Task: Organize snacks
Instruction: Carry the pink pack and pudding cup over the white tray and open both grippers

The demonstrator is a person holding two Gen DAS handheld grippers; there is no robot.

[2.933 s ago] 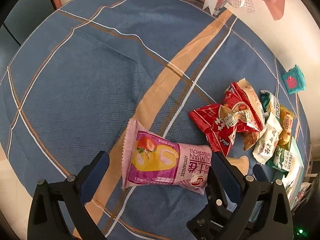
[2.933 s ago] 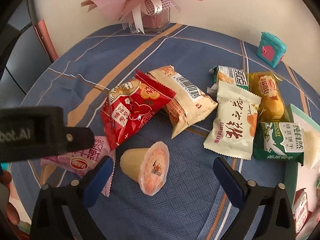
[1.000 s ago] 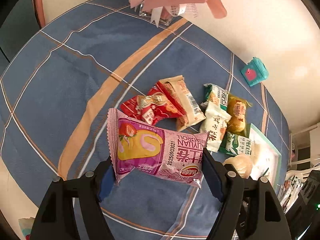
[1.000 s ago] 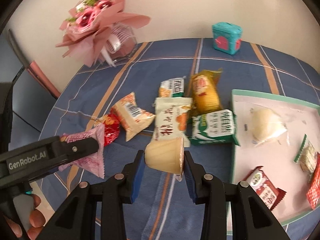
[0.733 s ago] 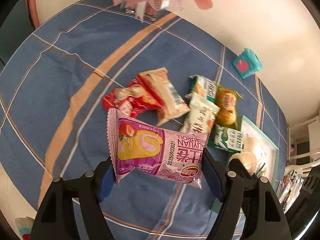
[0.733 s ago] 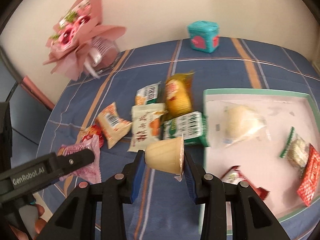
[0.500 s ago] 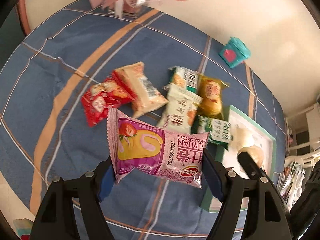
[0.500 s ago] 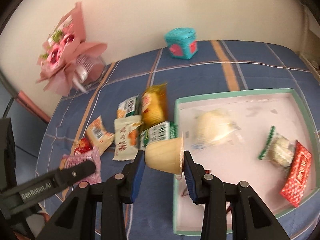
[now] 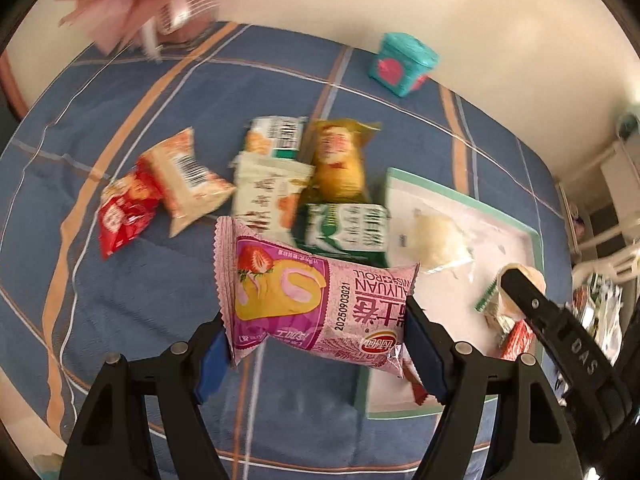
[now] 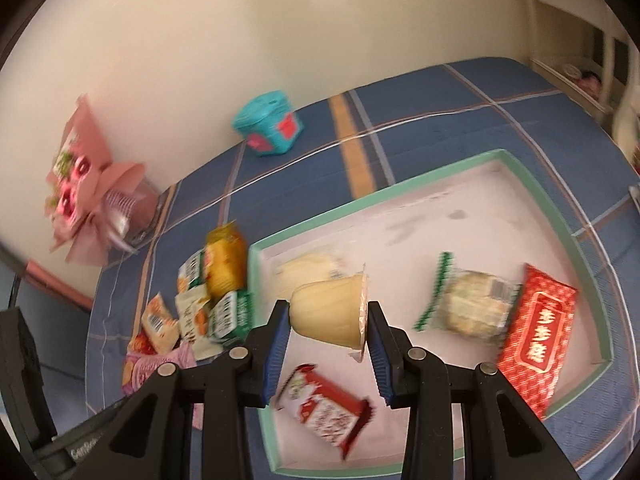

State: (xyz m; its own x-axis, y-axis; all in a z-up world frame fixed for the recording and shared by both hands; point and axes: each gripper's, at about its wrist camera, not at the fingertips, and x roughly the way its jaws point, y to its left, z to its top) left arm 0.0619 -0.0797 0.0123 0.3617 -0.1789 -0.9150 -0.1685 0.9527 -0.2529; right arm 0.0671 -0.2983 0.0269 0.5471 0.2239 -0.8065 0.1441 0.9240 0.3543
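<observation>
Above the tray (image 10: 560, 216), right hand-held gripper (image 10: 328, 316) pinching a jelly cup (image 10: 332, 312), left hand-held gripper (image 9: 316, 344) clamping a pink swiss-roll packet (image 9: 316, 300)

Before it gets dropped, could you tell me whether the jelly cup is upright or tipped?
Tipped: the jelly cup lies sideways in the right gripper, foil lid facing right.

Soft, even indoor light w/ faint shadows is seen; bg snacks are motion-blurred, esp. the bouquet (image 9: 160, 4), edges are fisheye-bent, perhaps slightly overexposed at right.
</observation>
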